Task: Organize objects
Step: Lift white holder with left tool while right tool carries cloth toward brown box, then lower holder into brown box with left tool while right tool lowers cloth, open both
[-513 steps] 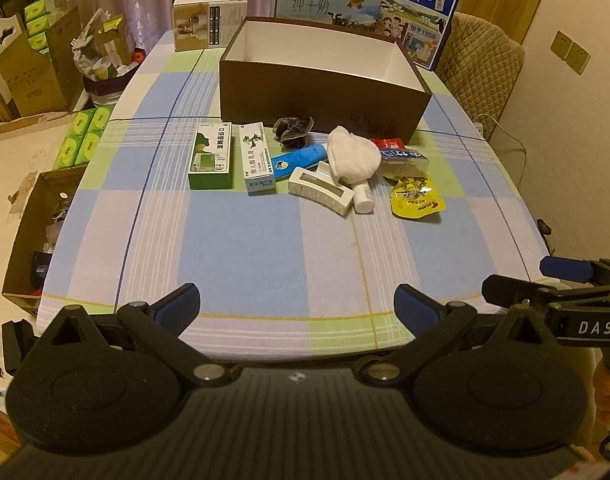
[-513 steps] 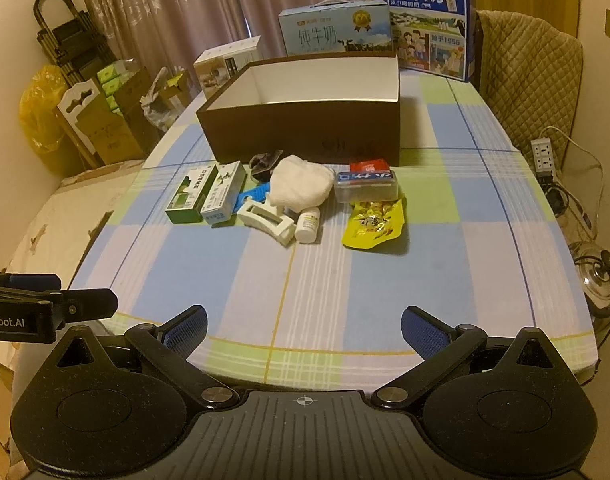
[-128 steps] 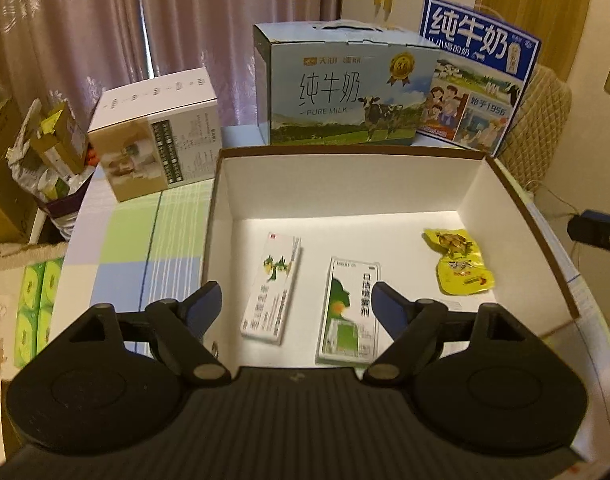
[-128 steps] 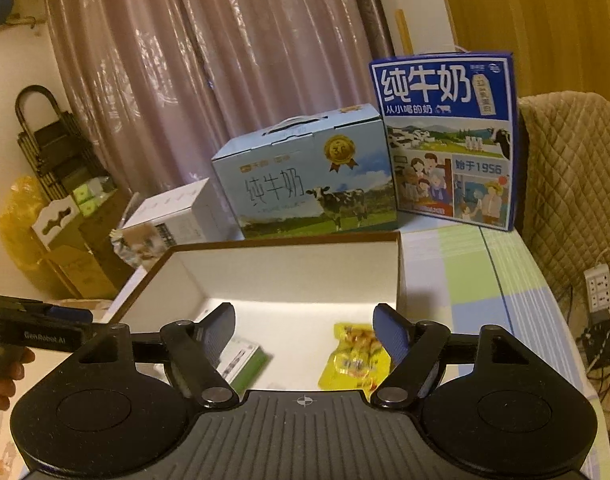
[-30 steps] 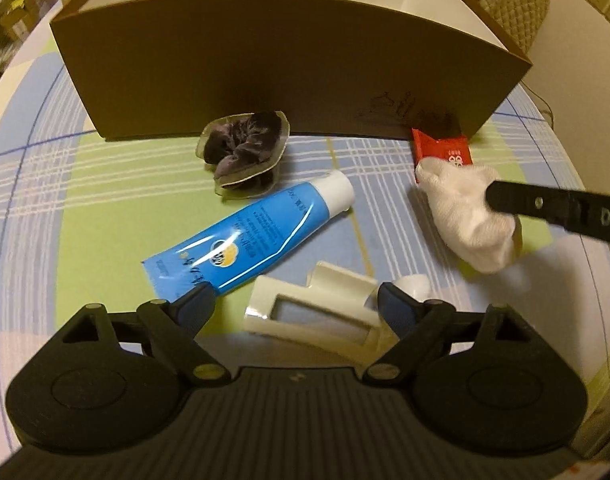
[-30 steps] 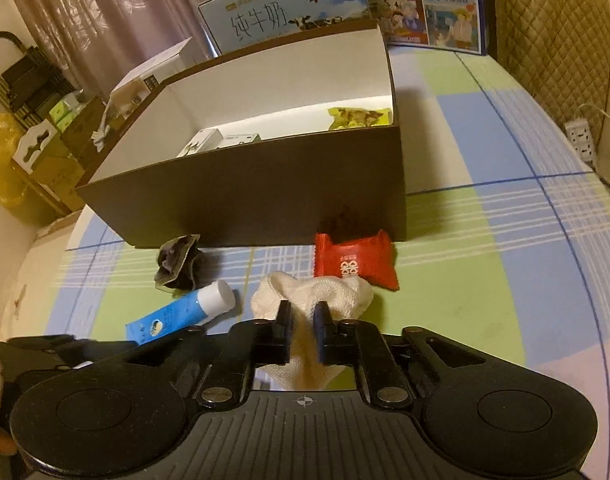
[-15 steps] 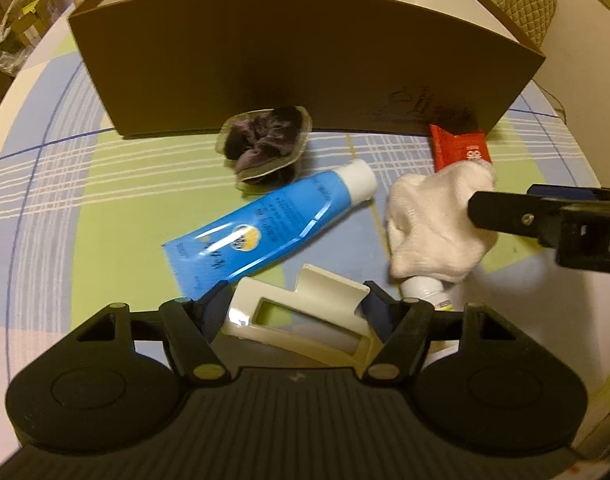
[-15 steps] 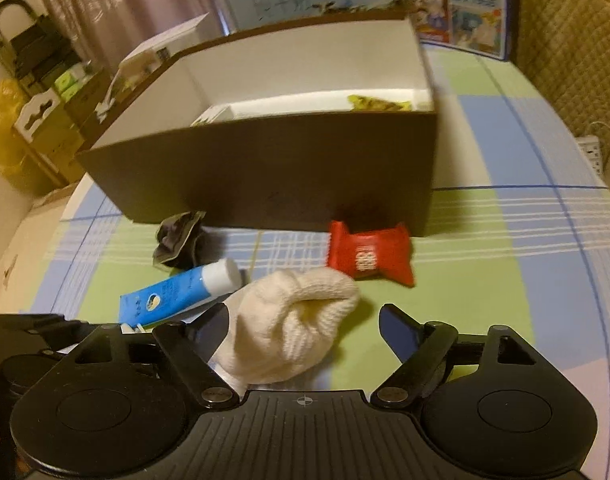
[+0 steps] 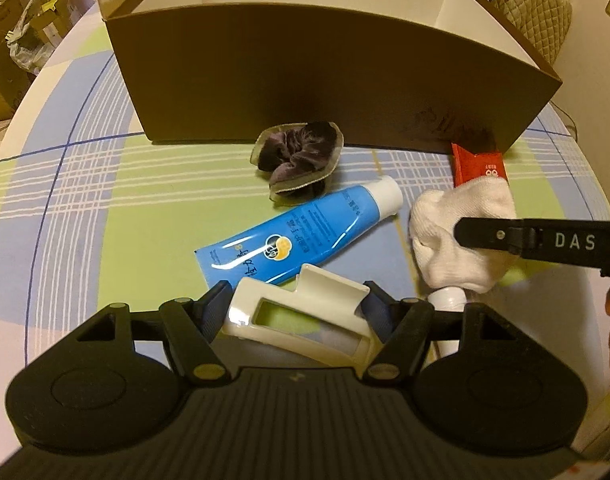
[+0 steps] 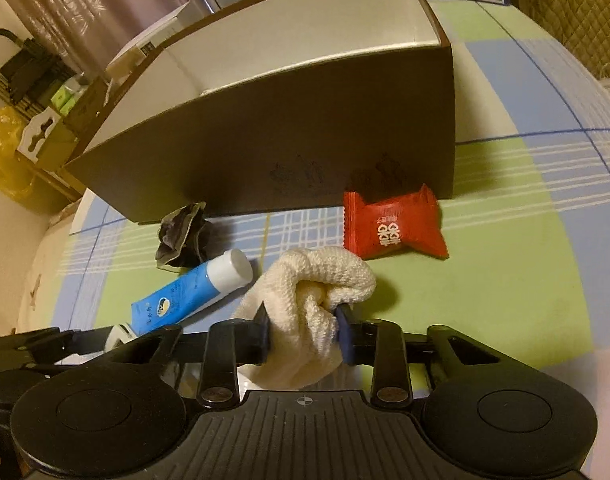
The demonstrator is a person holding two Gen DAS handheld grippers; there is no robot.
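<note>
Left wrist view: the left gripper [image 9: 295, 304] has its fingers pressed on both ends of a cream plastic clip [image 9: 301, 320], in front of the brown box [image 9: 325, 80]. Just right of the clip, the right gripper [image 10: 305, 330] squeezes a white cloth [image 10: 313, 304]. Nearer the box lie a blue tube [image 9: 301, 232], a dark scrunchie [image 9: 299, 156] and a red packet [image 10: 391, 228].

a checked tablecloth [image 9: 105, 208] carries a brown box [image 9: 305, 80]; before the box lie a scrunchie [image 9: 297, 156], a blue tube [image 9: 301, 232] and a red packet [image 10: 391, 226].
</note>
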